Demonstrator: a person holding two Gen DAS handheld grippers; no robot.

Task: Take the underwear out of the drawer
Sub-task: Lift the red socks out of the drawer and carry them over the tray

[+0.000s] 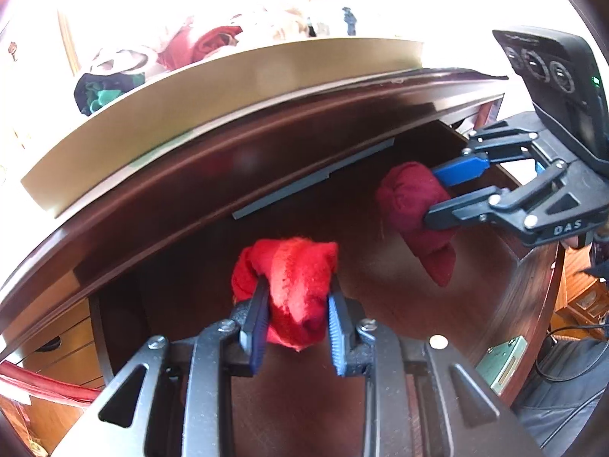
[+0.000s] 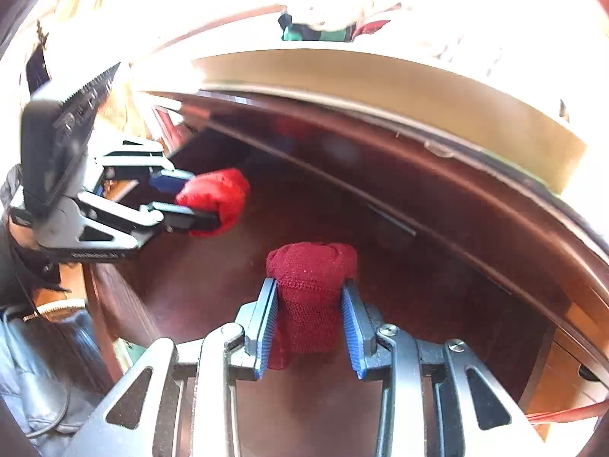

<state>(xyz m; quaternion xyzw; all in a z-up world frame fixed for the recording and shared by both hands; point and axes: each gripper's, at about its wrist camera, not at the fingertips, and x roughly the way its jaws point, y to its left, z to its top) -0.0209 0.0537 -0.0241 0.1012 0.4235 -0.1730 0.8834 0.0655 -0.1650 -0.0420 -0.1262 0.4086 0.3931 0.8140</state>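
Note:
The open dark-wood drawer (image 1: 182, 266) lies below both grippers. My left gripper (image 1: 297, 293) is shut on a bright red rolled piece of underwear (image 1: 300, 266), held above the drawer floor. In the right wrist view the left gripper (image 2: 205, 202) and the bright red underwear (image 2: 217, 190) show at the left. My right gripper (image 2: 310, 293) is shut on a dark red rolled piece of underwear (image 2: 310, 266), its blue pads (image 2: 266, 316) pressing both sides. The left wrist view shows the right gripper (image 1: 434, 196) with the dark red underwear (image 1: 411, 205) hanging clear of the drawer floor.
A tan board (image 1: 228, 87) lies along the dark wooden top above the drawer. Behind it sits a pile of clothes (image 1: 213, 43) and a black-and-green garment (image 1: 102, 91). A grey rail (image 1: 312, 179) runs under the top. Lighter wooden drawers (image 1: 64, 346) stand at the left.

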